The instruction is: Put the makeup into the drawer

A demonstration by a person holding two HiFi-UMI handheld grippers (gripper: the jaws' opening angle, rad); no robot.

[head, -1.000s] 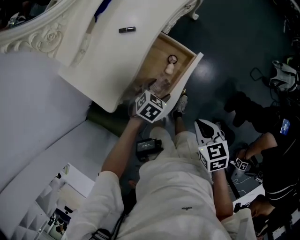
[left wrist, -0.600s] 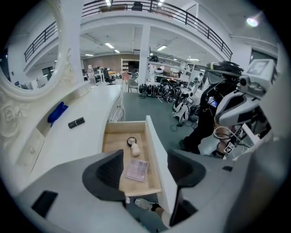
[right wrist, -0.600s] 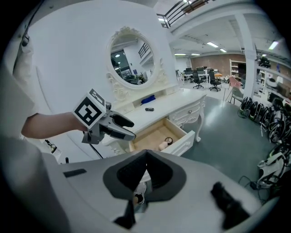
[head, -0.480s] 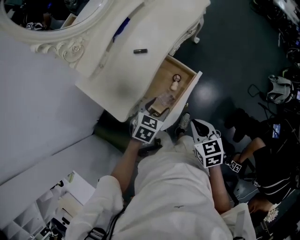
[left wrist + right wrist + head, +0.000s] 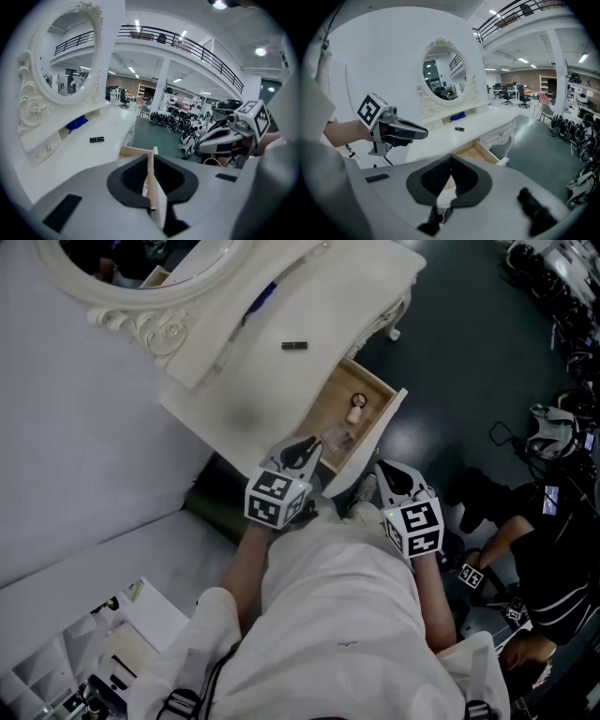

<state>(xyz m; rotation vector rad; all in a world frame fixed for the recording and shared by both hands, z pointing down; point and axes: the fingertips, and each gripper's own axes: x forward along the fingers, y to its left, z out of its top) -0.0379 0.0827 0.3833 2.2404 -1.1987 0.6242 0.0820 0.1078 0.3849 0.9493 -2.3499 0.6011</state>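
White worktop (image 5: 239,381) holds a black makeup tube (image 5: 294,345) past the open drawer (image 5: 377,439), lying crosswise to the nearer left claw (image 5: 305,448), empty with jaws just closed almost together; the right claw (image 5: 386,471) is pressed together, empty.

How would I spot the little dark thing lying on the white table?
Find the white dressing table with the oval mirror. On its top, beyond the open wooden drawer, lies a short black tube. Nothing else there is black; the blue item sits by the mirror.
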